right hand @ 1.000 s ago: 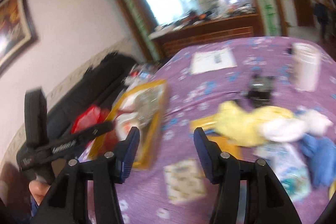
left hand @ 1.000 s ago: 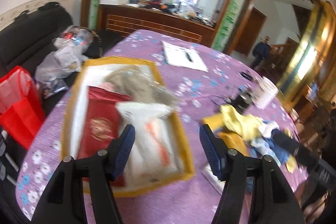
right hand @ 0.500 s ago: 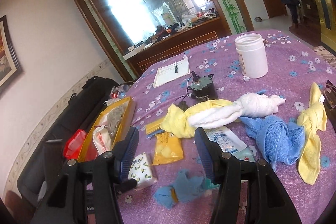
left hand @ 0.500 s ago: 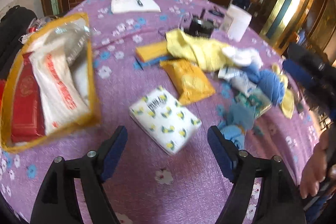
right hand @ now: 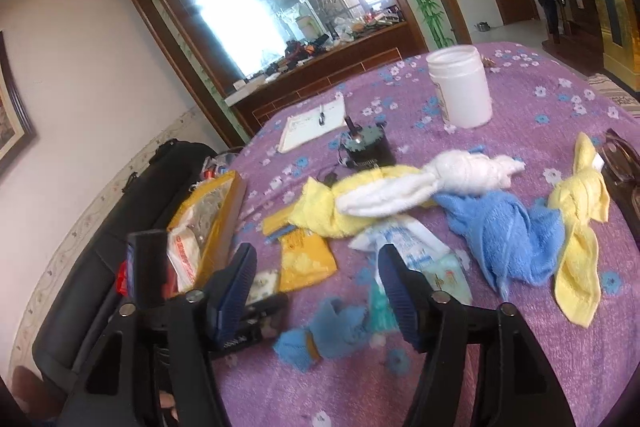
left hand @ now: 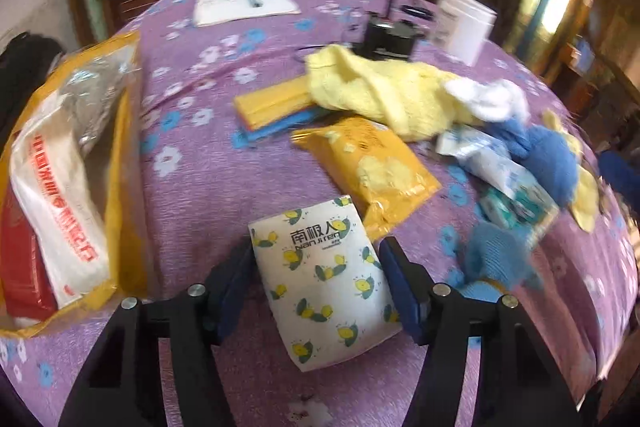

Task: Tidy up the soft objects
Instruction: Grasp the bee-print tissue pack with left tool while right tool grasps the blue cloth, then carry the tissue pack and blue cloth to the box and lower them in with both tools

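The worktop (left hand: pixel 224 183) is a big round thing under a purple flowered cloth, and your yellow tray (left hand: pixel 128 163) sits at its left edge, already stuffed with a white bag and a red pack. Not much room left in there, so anything you add may perch on top and slide off.

Middle of the cloth is the towel pile – yellow towel (right hand: pixel 320 211), white towel (right hand: pixel 432 179) and blue towel (right hand: pixel 496 231) all knotted into each other. Pull one and I'd bet the rest drag along, maybe into the white jar (right hand: pixel 460 91).

Smaller stuff: the orange packet (left hand: pixel 372 163) touches the far corner of the tissue pack (left hand: pixel 324 275), which lies between the jaws of your left hand-held gripper (left hand: pixel 316 287). The jaws have just been closing, but the pads look barely off its sides – no squeeze yet. It's soft and sits skewed, so it could twist or squirt out.

Your right hand-held gripper (right hand: pixel 316 291) has just been opening, stands wide with nothing held, above the small blue cloth (right hand: pixel 320 331).
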`<act>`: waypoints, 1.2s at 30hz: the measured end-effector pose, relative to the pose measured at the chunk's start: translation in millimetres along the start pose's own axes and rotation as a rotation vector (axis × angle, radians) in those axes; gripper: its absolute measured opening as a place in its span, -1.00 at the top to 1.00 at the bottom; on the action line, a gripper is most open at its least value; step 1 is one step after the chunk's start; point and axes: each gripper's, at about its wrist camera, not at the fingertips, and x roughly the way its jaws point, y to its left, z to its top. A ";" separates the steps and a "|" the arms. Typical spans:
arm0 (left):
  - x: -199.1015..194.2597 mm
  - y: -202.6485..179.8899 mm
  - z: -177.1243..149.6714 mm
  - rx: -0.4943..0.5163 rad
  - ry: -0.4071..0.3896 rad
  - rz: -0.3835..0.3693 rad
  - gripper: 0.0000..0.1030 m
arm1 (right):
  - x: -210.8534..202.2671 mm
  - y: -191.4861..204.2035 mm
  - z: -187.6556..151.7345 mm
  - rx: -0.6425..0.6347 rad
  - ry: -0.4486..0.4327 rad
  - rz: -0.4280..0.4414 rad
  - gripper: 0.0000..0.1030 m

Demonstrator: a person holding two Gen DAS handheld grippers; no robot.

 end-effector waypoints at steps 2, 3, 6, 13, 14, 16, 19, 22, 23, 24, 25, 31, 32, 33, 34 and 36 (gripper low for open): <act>-7.8 -4.5 -4.7 0.048 -0.010 -0.022 -0.17 | 4.3 -4.3 -11.8 0.010 0.060 -0.016 -0.35; -12.2 -5.8 -7.2 0.069 -0.021 -0.022 -0.17 | 5.9 -5.0 -16.5 0.013 0.082 -0.015 -0.35; -18.1 -6.4 -11.1 0.102 -0.031 -0.005 -0.18 | 14.3 -2.3 -28.4 0.019 0.146 -0.020 -0.35; -7.9 2.5 -12.5 0.073 0.001 -0.043 -0.21 | 51.7 11.0 -36.8 -0.002 0.250 -0.100 -0.35; -7.5 2.5 -12.9 0.071 0.000 -0.048 -0.21 | 57.9 11.4 -37.2 -0.007 0.261 -0.120 -0.35; -8.7 3.8 -13.9 0.064 -0.011 -0.049 -0.18 | 67.1 11.6 -39.3 -0.013 0.278 -0.136 -0.34; -11.9 3.0 -14.2 0.070 -0.031 -0.052 -0.15 | 69.4 23.9 -40.7 -0.088 0.255 -0.136 0.12; -15.4 3.0 -14.2 0.072 -0.053 -0.060 -0.13 | 62.8 33.3 -38.3 -0.145 0.206 -0.148 0.39; -17.9 3.5 -14.0 0.070 -0.068 -0.068 -0.13 | 59.4 32.0 -36.1 -0.135 0.180 -0.141 0.39; -20.1 4.6 -14.7 0.067 -0.080 -0.072 -0.13 | 54.8 30.7 -33.1 -0.126 0.149 -0.132 0.39; -22.0 5.6 -14.6 0.062 -0.092 -0.078 -0.13 | 51.3 30.3 -30.3 -0.126 0.126 -0.130 0.39; -26.5 9.0 -13.6 0.042 -0.119 -0.103 -0.13 | 44.3 32.4 -25.3 -0.135 0.041 -0.138 0.39; -26.3 8.2 -13.5 0.045 -0.119 -0.103 -0.13 | 47.6 32.8 -26.4 -0.135 0.041 -0.142 0.39; -26.1 7.6 -13.5 0.048 -0.118 -0.103 -0.13 | 49.8 30.9 -26.9 -0.128 0.046 -0.135 0.39; -25.9 7.2 -13.3 0.049 -0.118 -0.100 -0.13 | 52.0 28.5 -28.3 -0.117 0.052 -0.124 0.39; -25.5 7.0 -13.0 0.049 -0.118 -0.097 -0.13 | 52.0 22.7 -27.9 -0.091 0.056 -0.101 0.39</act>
